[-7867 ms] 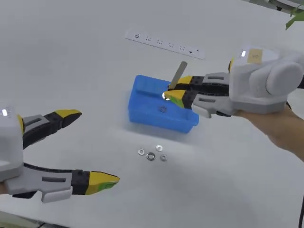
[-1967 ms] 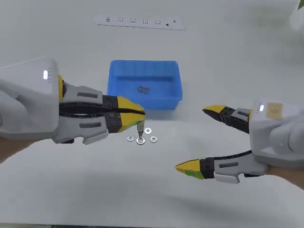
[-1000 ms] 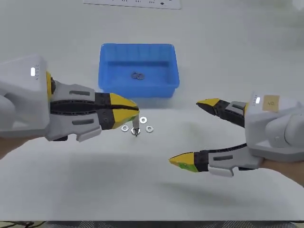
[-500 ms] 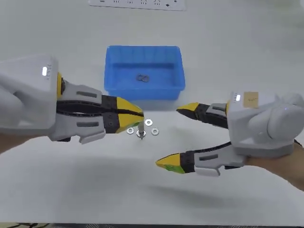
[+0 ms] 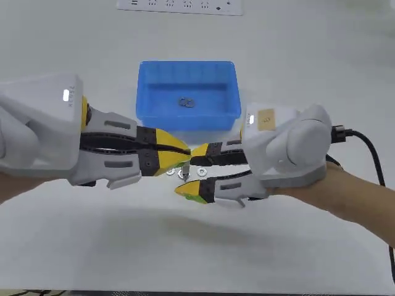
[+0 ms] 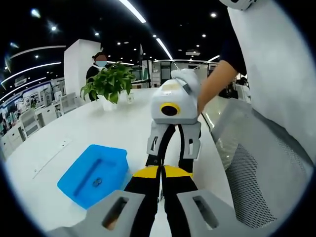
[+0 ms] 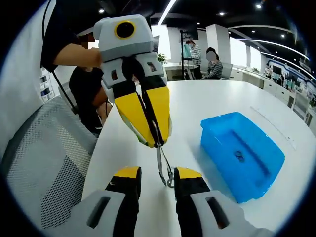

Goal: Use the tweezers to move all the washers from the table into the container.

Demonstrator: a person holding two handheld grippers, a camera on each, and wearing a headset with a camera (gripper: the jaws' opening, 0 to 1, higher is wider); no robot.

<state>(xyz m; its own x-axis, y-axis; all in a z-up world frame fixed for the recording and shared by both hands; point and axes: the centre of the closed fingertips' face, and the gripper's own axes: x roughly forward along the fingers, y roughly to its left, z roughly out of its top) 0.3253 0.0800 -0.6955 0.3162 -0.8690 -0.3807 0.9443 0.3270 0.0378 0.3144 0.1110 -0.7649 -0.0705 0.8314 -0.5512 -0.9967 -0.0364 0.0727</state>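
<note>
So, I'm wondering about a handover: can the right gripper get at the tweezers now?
Probably yes. The right gripper is open with a jaw on either side of the tweezers, which hang from the shut left gripper, and nothing stands between them.

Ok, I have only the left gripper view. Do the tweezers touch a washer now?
Observer: In the right gripper view the tweezers tip meets one washer; whether it is lifted, I cannot tell.
Operator: Are other washers left?
Observer: In the head view a second washer and a third washer lie beside the tip.
Operator: And the right gripper?
Observer: Its fingers stand apart, one on each side of that tip.
</note>
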